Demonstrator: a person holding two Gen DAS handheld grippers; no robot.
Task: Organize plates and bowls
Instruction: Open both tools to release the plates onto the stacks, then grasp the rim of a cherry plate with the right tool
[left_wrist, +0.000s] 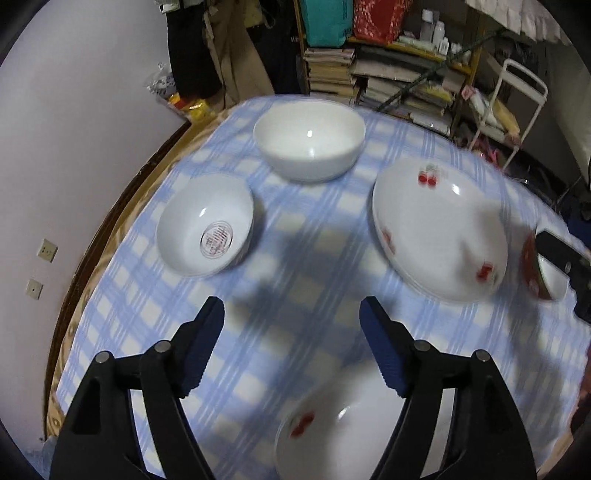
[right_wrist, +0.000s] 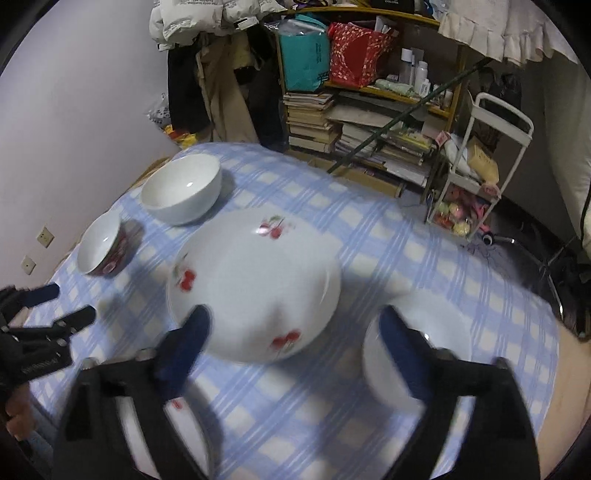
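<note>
In the left wrist view my left gripper (left_wrist: 291, 310) stands open over bare checked cloth, nothing between its fingers. Beyond it sit a plain white bowl (left_wrist: 308, 144), a white bowl with a red seal inside (left_wrist: 207, 230) and a cherry-print plate (left_wrist: 439, 236). Another cherry-print dish (left_wrist: 343, 435) lies below the fingers. In the right wrist view my right gripper (right_wrist: 293, 317) is wide open just above the cherry-print plate (right_wrist: 255, 288), holding nothing. A white dish (right_wrist: 443, 332) lies under its right finger. The plain white bowl (right_wrist: 181, 188) and a red-patterned bowl (right_wrist: 103, 251) stand at the left.
A blue-and-white checked cloth (left_wrist: 295, 258) covers the round table beside a pale wall. A small red-sided bowl (left_wrist: 543, 269) sits at the right edge under the other gripper (left_wrist: 565, 258). Behind the table are a bookshelf (right_wrist: 369, 122) and a white cart (right_wrist: 480, 177). A hand (right_wrist: 18, 410) holds the left gripper (right_wrist: 62, 306).
</note>
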